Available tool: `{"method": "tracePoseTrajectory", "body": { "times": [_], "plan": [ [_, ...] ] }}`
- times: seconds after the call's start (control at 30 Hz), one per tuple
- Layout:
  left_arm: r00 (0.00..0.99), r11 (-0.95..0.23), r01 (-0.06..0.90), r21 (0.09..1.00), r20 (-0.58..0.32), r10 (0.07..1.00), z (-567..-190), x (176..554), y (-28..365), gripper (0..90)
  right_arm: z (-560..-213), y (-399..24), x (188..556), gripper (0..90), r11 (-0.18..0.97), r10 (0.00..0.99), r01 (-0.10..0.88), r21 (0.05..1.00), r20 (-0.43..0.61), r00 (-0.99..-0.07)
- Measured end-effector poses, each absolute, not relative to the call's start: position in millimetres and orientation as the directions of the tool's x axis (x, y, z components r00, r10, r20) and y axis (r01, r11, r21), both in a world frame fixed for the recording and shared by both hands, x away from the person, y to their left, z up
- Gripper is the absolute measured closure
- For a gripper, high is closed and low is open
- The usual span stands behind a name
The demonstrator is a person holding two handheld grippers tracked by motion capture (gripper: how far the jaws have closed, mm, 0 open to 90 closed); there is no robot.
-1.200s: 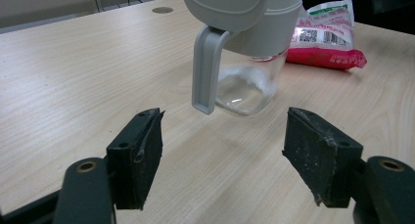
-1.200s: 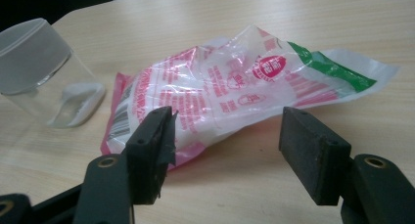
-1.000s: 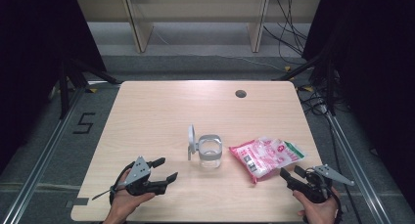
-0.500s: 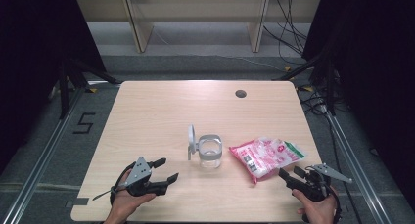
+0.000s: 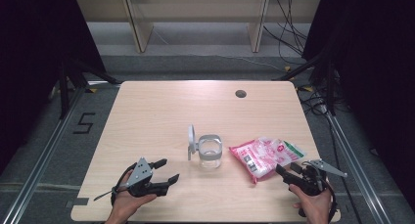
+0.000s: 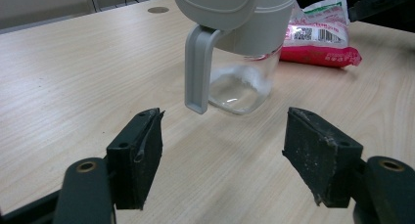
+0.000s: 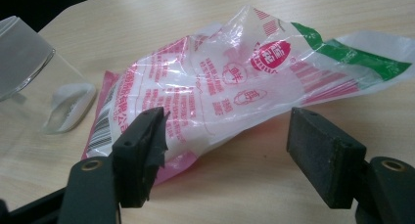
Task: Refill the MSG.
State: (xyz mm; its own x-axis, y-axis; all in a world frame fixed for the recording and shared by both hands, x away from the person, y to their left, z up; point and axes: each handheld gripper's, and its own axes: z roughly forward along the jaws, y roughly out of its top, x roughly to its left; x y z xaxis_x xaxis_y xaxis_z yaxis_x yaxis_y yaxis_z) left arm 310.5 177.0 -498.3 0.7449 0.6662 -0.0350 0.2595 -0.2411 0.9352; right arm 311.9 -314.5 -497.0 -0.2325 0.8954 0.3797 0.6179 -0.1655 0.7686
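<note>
The pale wooden counter (image 5: 161, 116) carries a pink-and-white plastic bag (image 5: 266, 154) near its front right and, just left of it, a clear glass jar (image 5: 210, 153) with its grey lid flipped up. The right gripper (image 5: 288, 171) sits at the bag's near edge, its jaws wide and just now opening, pressing nothing. The left gripper (image 5: 165, 170) rests wide open and empty, short of the jar

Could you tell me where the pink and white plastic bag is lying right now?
In the high view, the pink and white plastic bag lies flat on the wooden table, right of the glass jar and just ahead of the right gripper.
</note>
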Motion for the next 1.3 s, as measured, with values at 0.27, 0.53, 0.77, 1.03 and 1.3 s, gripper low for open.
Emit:
{"method": "tracePoseTrajectory", "body": {
  "times": [0.27, 0.53, 0.77, 1.03, 1.3],
  "plan": [
    [0.746, -0.232, 0.262, 0.937, -0.044, 0.664, -500.0, 308.8, 173.6, 30.2, -502.9, -313.9, 318.8, 30.0, -0.125, 0.898, 0.636, 0.762, 0.359, -0.254],
    [0.75, -0.239, 0.26, 0.935, -0.04, 0.66, -500.9, 309.3, 173.4, 30.2, -504.2, -311.5, 329.9, 28.9, -0.19, 0.889, 0.644, 0.741, 0.409, -0.208],
    [0.75, -0.238, 0.26, 0.936, -0.04, 0.66, -501.0, 309.6, 173.7, 30.1, -506.8, -314.9, 342.2, 27.8, -0.199, 0.889, 0.654, 0.73, 0.416, -0.194],
    [0.747, -0.247, 0.267, 0.932, -0.038, 0.664, -500.4, 309.1, 173.0, 30.1, -507.8, -308.4, 351.6, 28.8, -0.201, 0.899, 0.672, 0.713, 0.407, -0.164],
    [0.756, -0.243, 0.251, 0.937, -0.033, 0.653, -501.2, 309.5, 173.0, 30.1, -511.1, -302.8, 359.5, 30.5, -0.219, 0.899, 0.674, 0.706, 0.415, -0.142]
  ]
}}
